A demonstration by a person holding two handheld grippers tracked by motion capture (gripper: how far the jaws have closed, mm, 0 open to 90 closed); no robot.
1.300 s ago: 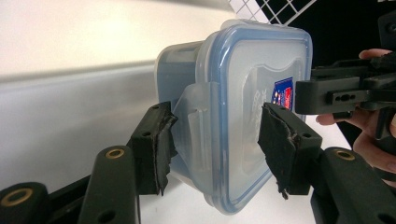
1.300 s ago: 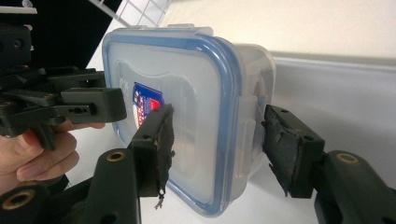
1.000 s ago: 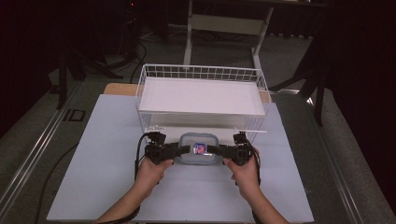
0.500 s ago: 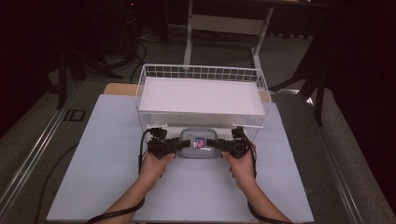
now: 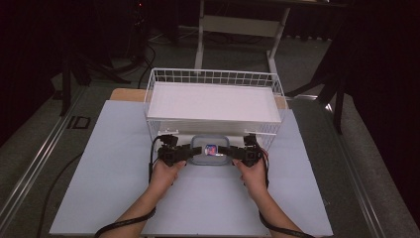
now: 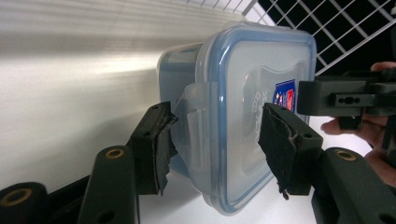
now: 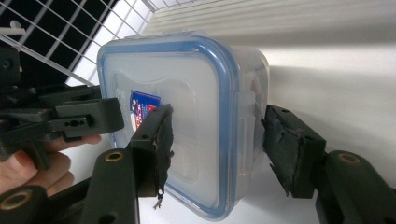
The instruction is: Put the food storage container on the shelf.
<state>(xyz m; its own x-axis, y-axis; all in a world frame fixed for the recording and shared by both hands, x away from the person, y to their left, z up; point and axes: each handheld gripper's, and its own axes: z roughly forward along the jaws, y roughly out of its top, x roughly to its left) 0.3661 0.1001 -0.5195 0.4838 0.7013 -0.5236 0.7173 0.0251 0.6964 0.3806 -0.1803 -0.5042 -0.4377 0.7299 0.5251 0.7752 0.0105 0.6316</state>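
A clear plastic container [image 5: 210,149] with a blue-rimmed snap lid and a small red and blue label hangs between my two grippers, just in front of the white wire basket [image 5: 213,79]. My left gripper [image 5: 194,151] clamps its left end. In the left gripper view the container [image 6: 243,84] stands on edge, and the left gripper [image 6: 217,147] has one pad on the side latch and one on the lid. My right gripper [image 5: 229,152] clamps the opposite end. The right gripper [image 7: 215,147] presses lid and underside of the container [image 7: 196,93].
The wire basket stands at the far middle of the white table cover [image 5: 109,168], with a white sheet [image 5: 213,101] lying flat in it. Its front wall [image 5: 163,126] is close behind the container. A metal stand [image 5: 237,25] and dark floor lie beyond.
Both grippers have carried the container away from the person, toward the basket's front wall. Their hold on it looks the same.
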